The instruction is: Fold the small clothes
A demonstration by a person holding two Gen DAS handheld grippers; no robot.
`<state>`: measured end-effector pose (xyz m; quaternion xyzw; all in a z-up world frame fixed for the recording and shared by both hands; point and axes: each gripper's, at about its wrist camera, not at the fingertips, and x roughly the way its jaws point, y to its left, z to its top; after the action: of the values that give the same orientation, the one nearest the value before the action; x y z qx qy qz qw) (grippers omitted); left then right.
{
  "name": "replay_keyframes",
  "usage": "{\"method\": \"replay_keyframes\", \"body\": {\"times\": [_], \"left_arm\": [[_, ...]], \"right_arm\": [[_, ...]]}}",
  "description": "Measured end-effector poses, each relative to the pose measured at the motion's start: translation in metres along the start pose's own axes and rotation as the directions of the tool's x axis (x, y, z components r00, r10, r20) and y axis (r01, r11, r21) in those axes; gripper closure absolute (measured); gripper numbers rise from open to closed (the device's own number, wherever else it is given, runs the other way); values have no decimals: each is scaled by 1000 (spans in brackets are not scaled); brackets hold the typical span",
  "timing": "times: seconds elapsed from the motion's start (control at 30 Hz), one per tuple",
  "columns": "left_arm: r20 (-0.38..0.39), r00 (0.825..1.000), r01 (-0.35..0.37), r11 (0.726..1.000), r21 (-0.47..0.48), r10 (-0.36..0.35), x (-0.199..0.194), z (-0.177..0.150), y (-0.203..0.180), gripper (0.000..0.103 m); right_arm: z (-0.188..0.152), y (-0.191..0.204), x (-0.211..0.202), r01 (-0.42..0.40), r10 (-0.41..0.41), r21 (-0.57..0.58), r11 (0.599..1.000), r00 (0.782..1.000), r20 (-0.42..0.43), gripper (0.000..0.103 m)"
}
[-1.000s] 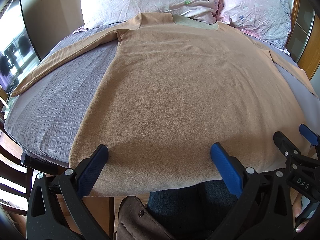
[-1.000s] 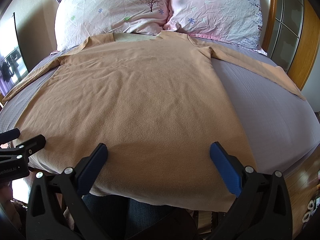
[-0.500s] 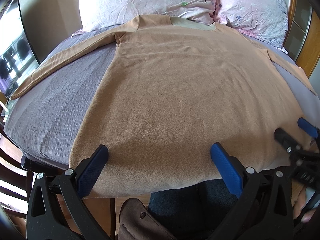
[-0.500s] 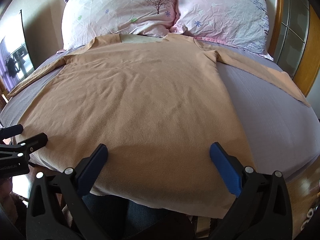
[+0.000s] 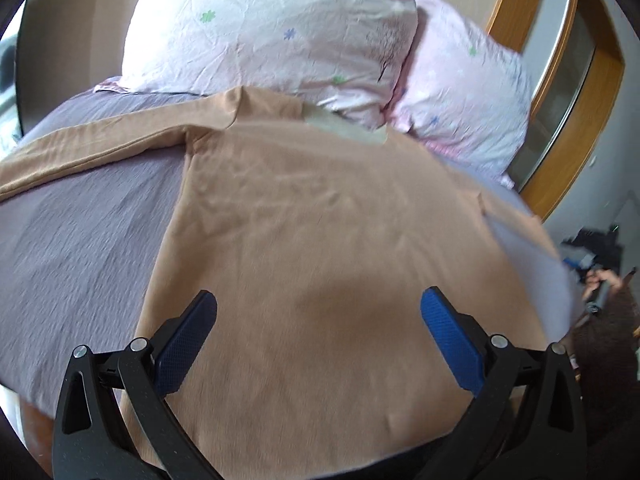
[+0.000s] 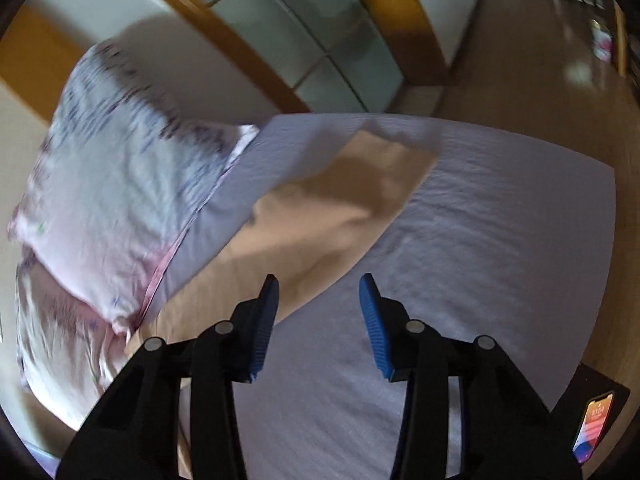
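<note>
Tan shirt (image 5: 320, 240) flat, right gripper (image 6: 318, 320) seemingly over sleeve (image 6: 344, 200)

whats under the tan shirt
The tan shirt lies spread flat on the grey-purple bedsheet, which shows on both sides of it. Its collar end reaches the floral pillows. Whatever lies beneath the fabric itself is covered.

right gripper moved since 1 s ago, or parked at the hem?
Yes. The right gripper has swung rightward and up the bed: its view earlier centred the shirt's hem, now the right sleeve beside the pillow. Jaws narrower but open.
</note>
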<state>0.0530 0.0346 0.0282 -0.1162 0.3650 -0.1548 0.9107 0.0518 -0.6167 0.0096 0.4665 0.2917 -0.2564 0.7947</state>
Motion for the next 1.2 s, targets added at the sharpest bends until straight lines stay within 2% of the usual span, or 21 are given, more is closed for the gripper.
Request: {"method": "replay_keyframes", "body": {"times": [0.1,0.2,0.23,0.3,0.33,0.4,0.47,0.53,0.63,0.7,0.77,0.83,0.87,0.9,0.93,0.97,1.0,1.03,1.07,1.1,1.2], "left_arm": [[34,998,57,997,-55,-55,3,11,12,1],[52,995,95,990,-104,-90,6,20,23,1],[56,994,103,988,-118,-97,6,22,27,1],[63,993,107,984,-143,-99,6,27,36,1],[64,993,104,982,-156,-95,6,30,42,1],[73,994,95,978,-186,-83,2,34,57,1],[93,994,84,973,-213,-66,-3,36,72,1],[117,993,62,967,-248,-34,-11,41,89,1],[140,990,8,954,-300,36,-21,48,113,1],[156,984,-22,939,-344,81,-30,50,129,1],[172,977,-49,922,-384,124,-38,50,144,1],[186,970,-63,900,-431,157,-47,50,160,1],[188,967,-70,891,-448,170,-51,49,167,1],[186,964,-84,880,-467,191,-56,49,175,1],[182,961,-97,873,-479,207,-59,49,182,1],[176,959,-112,865,-489,223,-61,49,189,1],[172,955,-125,855,-503,241,-65,49,198,1],[167,954,-133,848,-514,251,-67,49,205,1],[160,952,-139,837,-529,259,-70,50,215,1],[154,952,-142,828,-543,265,-71,51,223,1],[134,954,-137,787,-601,269,-71,54,249,1]], "right_arm": [[14,-19,23,-10,14,81,997,999,-48,60],[18,-23,30,-29,31,107,994,999,-22,66],[20,-25,34,-40,43,122,992,999,-15,70],[25,-26,46,-25,29,137,990,999,-30,95],[26,-23,46,-24,27,135,991,999,-22,97],[22,7,30,-40,39,25,999,998,52,97],[8,60,7,-101,118,-156,982,988,103,97],[-21,124,-12,-209,244,-319,924,967,73,97],[-86,221,-33,-373,408,-525,765,911,-53,97],[-144,281,-31,-490,471,-599,634,858,-203,97],[-196,325,-17,-575,468,-612,543,813,-347,97],[-260,359,7,-622,399,-627,469,783,-478,97],[-299,373,23,-636,316,-642,428,771,-553,94],[-335,382,40,-658,209,-647,386,745,-633,91],[-364,385,53,-674,122,-640,369,718,-685,90],[-386,385,58,-683,75,-634,362,699,-711,90],[-396,387,60,-682,70,-640,353,702,-709,88],[-398,390,61,-679,81,-648,346,709,-700,76],[-399,387,56,-674,102,-652,348,718,-688,57],[-399,386,55,-666,117,-654,360,727,-676,53],[-405,392,78,-650,77,-655,385,730,-679,53]]}}
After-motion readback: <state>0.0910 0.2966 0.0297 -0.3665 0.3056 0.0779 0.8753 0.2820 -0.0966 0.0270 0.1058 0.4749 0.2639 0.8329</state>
